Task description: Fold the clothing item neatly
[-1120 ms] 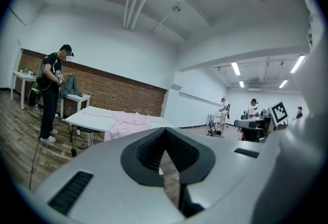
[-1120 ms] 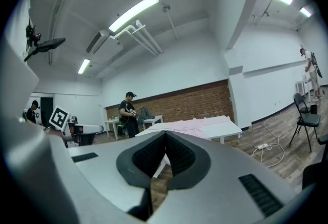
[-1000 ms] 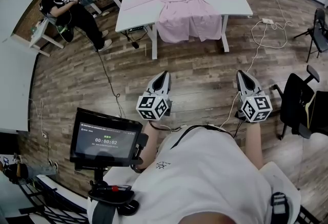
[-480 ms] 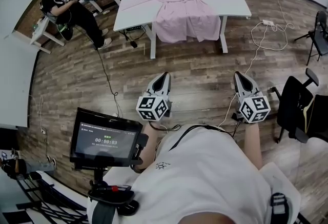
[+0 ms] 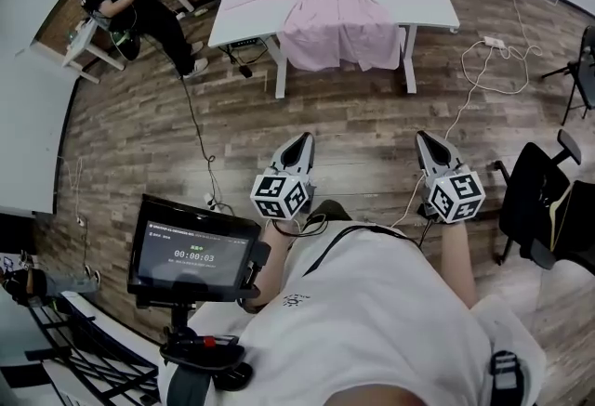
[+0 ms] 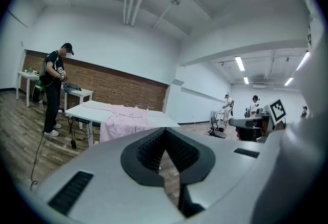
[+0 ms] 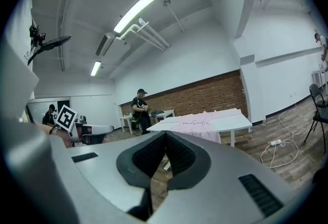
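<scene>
A pink garment (image 5: 339,9) lies spread on a white table (image 5: 251,0) across the room, and its lower part hangs over the near edge. My left gripper (image 5: 299,146) and right gripper (image 5: 426,140) are held level above the wooden floor, well short of the table. Both are shut with nothing between the jaws. In the left gripper view the garment (image 6: 125,120) lies beyond the closed left gripper (image 6: 165,130). In the right gripper view the garment (image 7: 200,123) shows past the closed right gripper (image 7: 165,133).
A person (image 5: 125,5) handles dark cloth at a small white table at the back left. A monitor (image 5: 193,249) on a stand is close at my left. A black chair (image 5: 539,200) stands at the right. Cables (image 5: 483,70) trail over the floor near the table's right leg.
Both grippers have drifted a little closer together and toward the table, still shut. The view has shifted slightly. The person at the back left now sits higher in the picture.
</scene>
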`<state>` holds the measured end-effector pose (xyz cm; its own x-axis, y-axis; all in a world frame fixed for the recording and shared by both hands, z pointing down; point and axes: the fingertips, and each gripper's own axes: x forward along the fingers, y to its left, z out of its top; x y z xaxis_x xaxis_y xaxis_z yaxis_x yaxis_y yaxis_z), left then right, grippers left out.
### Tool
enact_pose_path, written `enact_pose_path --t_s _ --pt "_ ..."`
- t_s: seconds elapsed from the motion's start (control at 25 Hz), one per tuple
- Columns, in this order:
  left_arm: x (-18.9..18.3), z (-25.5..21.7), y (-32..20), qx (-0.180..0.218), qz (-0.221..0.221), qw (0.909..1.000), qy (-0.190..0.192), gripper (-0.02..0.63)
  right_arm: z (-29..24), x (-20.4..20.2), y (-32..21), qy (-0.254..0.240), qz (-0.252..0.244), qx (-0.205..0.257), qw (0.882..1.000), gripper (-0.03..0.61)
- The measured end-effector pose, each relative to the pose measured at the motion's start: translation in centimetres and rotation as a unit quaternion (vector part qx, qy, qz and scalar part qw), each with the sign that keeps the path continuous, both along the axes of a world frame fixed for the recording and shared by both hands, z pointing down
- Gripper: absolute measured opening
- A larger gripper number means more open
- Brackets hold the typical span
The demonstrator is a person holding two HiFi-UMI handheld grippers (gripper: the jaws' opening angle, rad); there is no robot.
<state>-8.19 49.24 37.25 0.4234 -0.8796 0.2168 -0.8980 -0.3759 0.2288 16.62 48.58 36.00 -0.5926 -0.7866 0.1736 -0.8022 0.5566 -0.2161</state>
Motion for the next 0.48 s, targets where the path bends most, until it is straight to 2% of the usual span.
enact_pose_path --t_s 0.24,0.48 --pt "-1.7 0.0 -2.6 -0.003 -0.027 0.9996 -0.004 0.003 0.4 -0.5 -2.8 -0.004 -0.008 -0.006 1.000 0.003" --pt "-1.7 0.5 -3.7 -0.005 -0.022 0.9997 -0.003 0.003 0.8 -0.5 -3.3 0.001 -0.001 -0.010 1.000 0.003"
